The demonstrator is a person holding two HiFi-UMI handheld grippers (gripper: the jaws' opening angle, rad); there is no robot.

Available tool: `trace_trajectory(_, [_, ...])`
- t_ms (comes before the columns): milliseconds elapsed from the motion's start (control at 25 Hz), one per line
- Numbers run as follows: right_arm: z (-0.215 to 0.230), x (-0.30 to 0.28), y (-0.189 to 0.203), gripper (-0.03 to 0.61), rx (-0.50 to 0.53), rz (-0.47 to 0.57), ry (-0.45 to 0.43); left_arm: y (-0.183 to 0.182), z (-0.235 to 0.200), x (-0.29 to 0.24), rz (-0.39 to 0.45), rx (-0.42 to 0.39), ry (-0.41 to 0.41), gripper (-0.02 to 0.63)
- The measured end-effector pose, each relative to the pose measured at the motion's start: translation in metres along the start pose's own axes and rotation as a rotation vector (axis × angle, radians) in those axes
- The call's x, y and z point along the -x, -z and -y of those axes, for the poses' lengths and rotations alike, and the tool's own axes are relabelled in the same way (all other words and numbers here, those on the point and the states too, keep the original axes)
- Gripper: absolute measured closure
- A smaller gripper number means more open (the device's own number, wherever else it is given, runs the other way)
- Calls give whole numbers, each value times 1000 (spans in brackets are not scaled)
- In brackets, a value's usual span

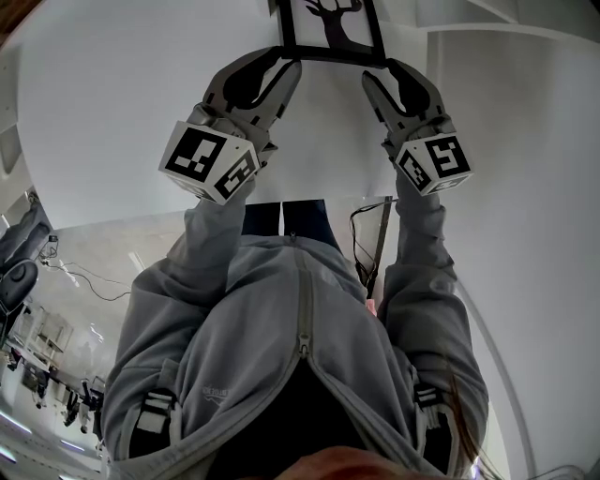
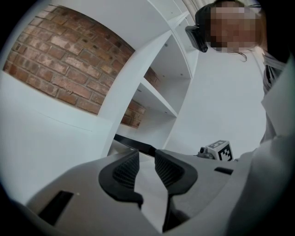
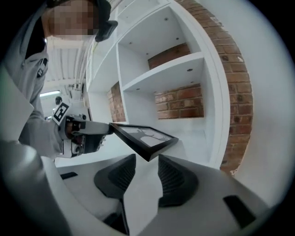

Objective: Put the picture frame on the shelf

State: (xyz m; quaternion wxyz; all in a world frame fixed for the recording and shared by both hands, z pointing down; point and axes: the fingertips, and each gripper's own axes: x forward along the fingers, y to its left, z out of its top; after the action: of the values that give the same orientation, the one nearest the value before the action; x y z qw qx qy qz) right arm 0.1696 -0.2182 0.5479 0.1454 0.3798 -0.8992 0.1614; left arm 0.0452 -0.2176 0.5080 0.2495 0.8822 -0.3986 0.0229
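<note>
Head view: you are holding the thin black picture frame (image 1: pixel 329 28), dark figure on white, up near the shelf (image 3: pixel 161 73), left tongs (image 1: pixel 289 64) and right tongs (image 1: pixel 377 70) clamping its near corners.

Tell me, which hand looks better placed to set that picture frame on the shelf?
Probably right. Both tools grip the picture frame, but the right tool holds the end nearest the shelf, whose openings lie just beyond it; the left tool holds the far end.
</note>
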Motion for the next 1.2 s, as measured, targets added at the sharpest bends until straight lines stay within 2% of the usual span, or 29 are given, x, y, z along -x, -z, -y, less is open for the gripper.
trace_trajectory(80, [0, -3, -3, 457, -36, 26, -16, 0, -5, 0, -2, 1, -4, 506])
trace_trajectory(120, [0, -4, -4, 465, -51, 36, -25, 0, -7, 0, 0, 3, -7, 506])
trace_trajectory(280, [2, -5, -5, 472, -81, 78, -52, 6, -15, -2, -6, -6, -25, 506])
trace_trajectory(840, [22, -29, -29, 474, -33, 133, -30, 5, -40, -13, -24, -36, -61, 523])
trace_trajectory(1200, [34, -42, -16, 474, -9, 111, -12, 17, -47, -24, -33, -59, -79, 528])
